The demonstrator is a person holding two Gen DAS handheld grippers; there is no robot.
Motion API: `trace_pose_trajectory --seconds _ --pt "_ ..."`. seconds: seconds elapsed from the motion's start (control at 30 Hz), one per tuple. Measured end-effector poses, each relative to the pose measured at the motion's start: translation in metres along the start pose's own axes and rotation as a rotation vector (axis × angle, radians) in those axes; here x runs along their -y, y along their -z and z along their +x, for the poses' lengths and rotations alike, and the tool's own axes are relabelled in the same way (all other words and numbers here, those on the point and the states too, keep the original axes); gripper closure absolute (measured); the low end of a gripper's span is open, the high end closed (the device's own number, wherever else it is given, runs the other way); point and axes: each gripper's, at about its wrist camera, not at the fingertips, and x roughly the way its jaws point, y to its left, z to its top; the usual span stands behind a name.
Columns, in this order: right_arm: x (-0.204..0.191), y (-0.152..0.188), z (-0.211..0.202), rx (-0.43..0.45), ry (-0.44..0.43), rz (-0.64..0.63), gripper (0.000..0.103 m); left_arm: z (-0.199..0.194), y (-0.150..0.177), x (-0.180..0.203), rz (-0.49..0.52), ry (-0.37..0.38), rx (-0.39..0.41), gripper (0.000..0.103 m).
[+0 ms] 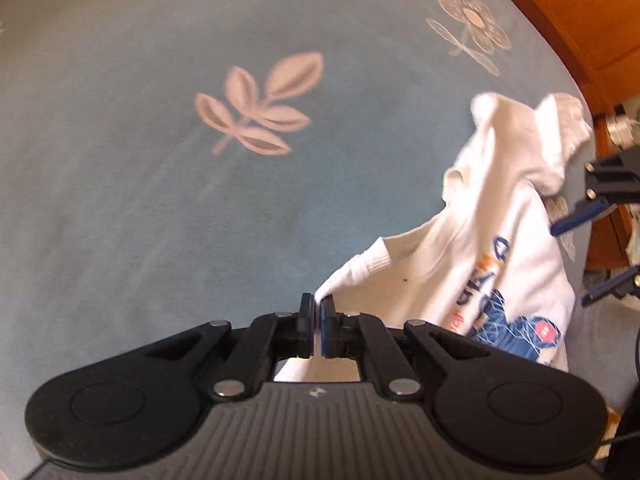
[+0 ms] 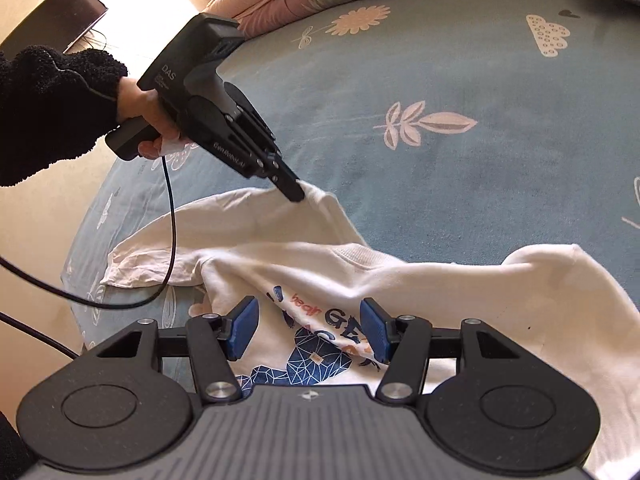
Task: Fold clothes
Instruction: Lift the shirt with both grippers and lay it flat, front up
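- The left gripper [image 1: 318, 304] pinches the white sweatshirt [image 2: 360, 280] by one edge, lifting it off the blue bedsheet [image 2: 400, 80].
- The right gripper [image 2: 308, 328] hovers half-open and empty above the sweatshirt's printed chest.
- Judged step: spreading it flat; next, the right gripper needs its own hold.

Your left tongs [image 2: 298, 194] are matte black with a pistol handle, white "DAS" lettering on the housing and silver rivets on the linkage. A black cable [image 2: 170, 220] hangs from below the handle. Beside the handle, your sleeve [image 2: 52, 108] is black fleece. Your right tongs [image 2: 308, 330] carry blue ribbed pads [image 2: 243, 328].
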Motion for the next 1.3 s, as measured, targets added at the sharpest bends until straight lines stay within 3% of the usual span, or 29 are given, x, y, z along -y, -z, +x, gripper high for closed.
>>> trace_pose_trajectory --seconds 0.17,0.3,0.43,0.57,0.7,0.83,1.03,1.2,1.23,1.3 --pt "0.002 -0.017 -0.006 0.019 0.04 -0.032 0.041 -0.003 0.002 -0.023 -0.082 -0.084 0.056 0.101" --pt "0.019 -0.037 -0.001 0.026 0.119 -0.078 0.041 0.024 0.011 -0.031 -0.126 -0.092 0.041 0.101" --pt "0.061 -0.062 0.013 -0.029 0.145 -0.09 0.041 0.038 0.02 -0.039 -0.18 -0.068 0.06 0.1" --pt "0.115 -0.091 0.039 -0.136 0.057 -0.07 0.041 0.038 0.025 -0.05 -0.21 -0.023 0.085 0.099" --pt "0.165 -0.111 0.069 -0.308 -0.05 -0.011 0.041 0.04 0.026 -0.057 -0.226 0.003 0.088 0.097" --pt "0.203 -0.117 0.081 -0.425 -0.223 0.104 0.041 0.041 0.03 -0.063 -0.247 0.029 0.103 0.096" --pt "0.207 -0.123 0.109 -0.55 -0.377 0.094 0.043 0.044 0.032 -0.067 -0.248 0.047 0.106 0.095" --pt "0.21 -0.13 0.122 -0.598 -0.455 0.101 0.043 0.045 0.034 -0.069 -0.257 0.061 0.115 0.095" --pt "0.213 -0.129 0.123 -0.597 -0.459 0.108 0.048 0.046 0.035 -0.069 -0.26 0.062 0.118 0.095" --pt "0.22 -0.128 0.126 -0.594 -0.454 0.127 0.071 0.046 0.037 -0.069 -0.27 0.063 0.125 0.095"
